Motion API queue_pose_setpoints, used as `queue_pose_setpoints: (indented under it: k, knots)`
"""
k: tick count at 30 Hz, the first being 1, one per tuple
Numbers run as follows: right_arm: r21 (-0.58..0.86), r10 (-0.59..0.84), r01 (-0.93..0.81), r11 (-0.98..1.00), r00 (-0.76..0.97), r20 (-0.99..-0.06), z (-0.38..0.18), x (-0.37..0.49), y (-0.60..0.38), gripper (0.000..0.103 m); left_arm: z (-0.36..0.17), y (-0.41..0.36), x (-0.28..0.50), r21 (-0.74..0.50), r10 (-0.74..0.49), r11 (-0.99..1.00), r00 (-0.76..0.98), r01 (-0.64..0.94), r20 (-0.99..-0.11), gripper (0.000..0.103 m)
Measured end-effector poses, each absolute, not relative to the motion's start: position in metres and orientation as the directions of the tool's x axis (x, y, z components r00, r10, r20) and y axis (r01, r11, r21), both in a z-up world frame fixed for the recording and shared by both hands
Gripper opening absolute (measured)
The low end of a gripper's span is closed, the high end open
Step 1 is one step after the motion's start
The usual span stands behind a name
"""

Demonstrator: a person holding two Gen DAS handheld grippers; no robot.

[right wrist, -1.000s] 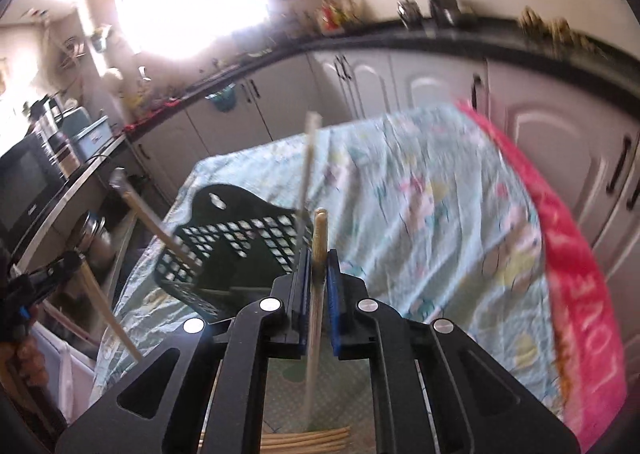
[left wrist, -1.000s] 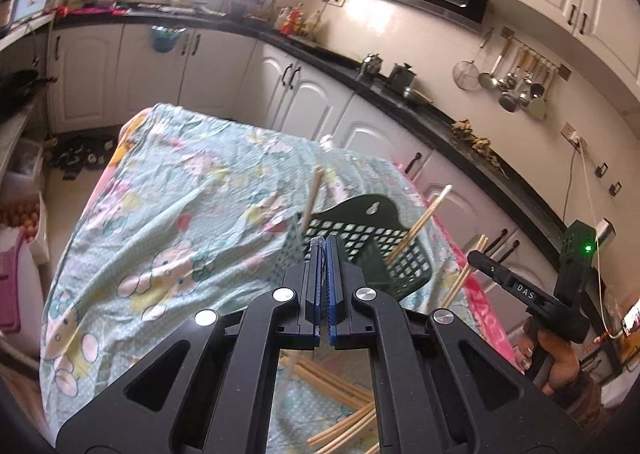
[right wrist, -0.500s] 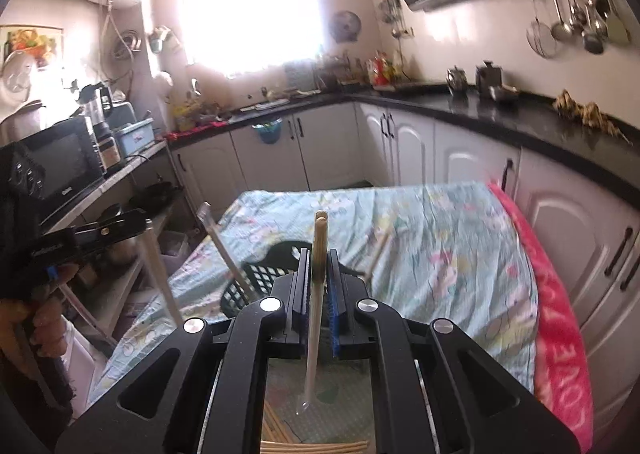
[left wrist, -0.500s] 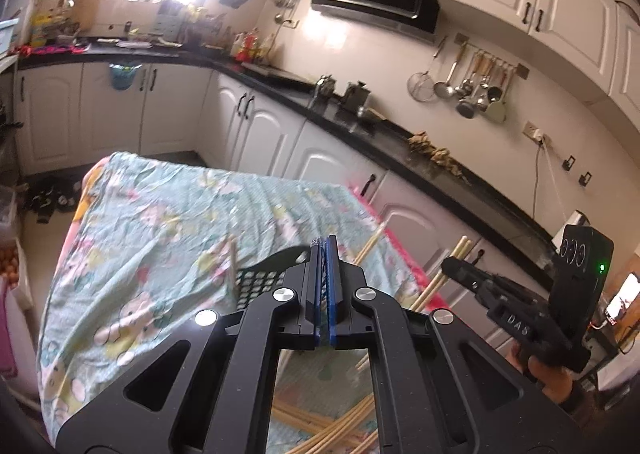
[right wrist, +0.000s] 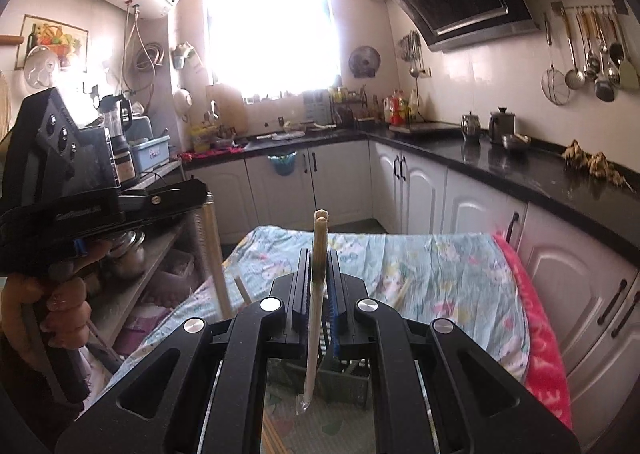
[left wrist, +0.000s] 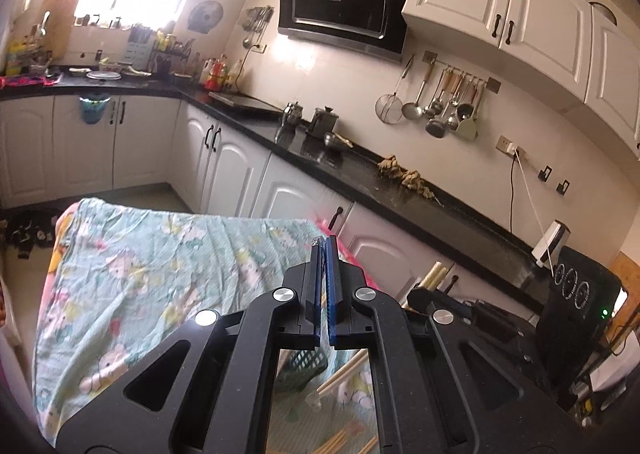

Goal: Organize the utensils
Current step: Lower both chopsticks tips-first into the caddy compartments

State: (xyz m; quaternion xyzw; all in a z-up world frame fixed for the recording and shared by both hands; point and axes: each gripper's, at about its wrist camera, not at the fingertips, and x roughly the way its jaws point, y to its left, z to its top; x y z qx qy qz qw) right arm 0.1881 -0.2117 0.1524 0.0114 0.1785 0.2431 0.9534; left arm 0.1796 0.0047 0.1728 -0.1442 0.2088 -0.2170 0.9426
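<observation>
The right gripper [right wrist: 319, 254] is clamped on a single pale chopstick [right wrist: 316, 294], which stands nearly upright between the blue pads; its top pokes out above the fingertips and its lower end, in a clear wrapper, hangs below them. The left gripper [left wrist: 324, 250] has its jaws pressed together. From its own camera nothing shows between the pads, yet the right wrist view shows a chopstick [right wrist: 214, 250] hanging down from its tip, so I cannot tell for sure how that one is held. A hand [right wrist: 60, 306] grips the left gripper's handle at the left edge of that view.

Below both grippers lies the table [left wrist: 132, 266], draped in a pale green cartoon-print cloth with a pink towel [right wrist: 536, 338] along its right edge. The dark mesh basket [right wrist: 340, 374] sits on the cloth near the table's near edge, straight under the right gripper. More chopsticks [left wrist: 340, 374] lie loose on the cloth just beside the basket, toward the near edge. A black counter [left wrist: 360, 169] runs along the wall beyond the table's far right.
</observation>
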Motion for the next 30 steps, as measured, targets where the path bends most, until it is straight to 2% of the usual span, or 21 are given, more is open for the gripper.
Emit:
queue_pose_setpoints:
  k: [20,30]
  knots:
    - [0.04,0.443,-0.445,0.895,0.871,-0.212,0.192,0.208,-0.219,0.008,0.2,-0.013,0.218,-0.36,-0.469,0.857,0.847,0.368,-0.25,0.0]
    - [0.007,0.422,-0.43,0.903,0.883,-0.206,0.181,0.221,-0.218,0.008,0.178,-0.019,0.234,-0.34,-0.449,0.873,0.85,0.35,-0.276,0.0]
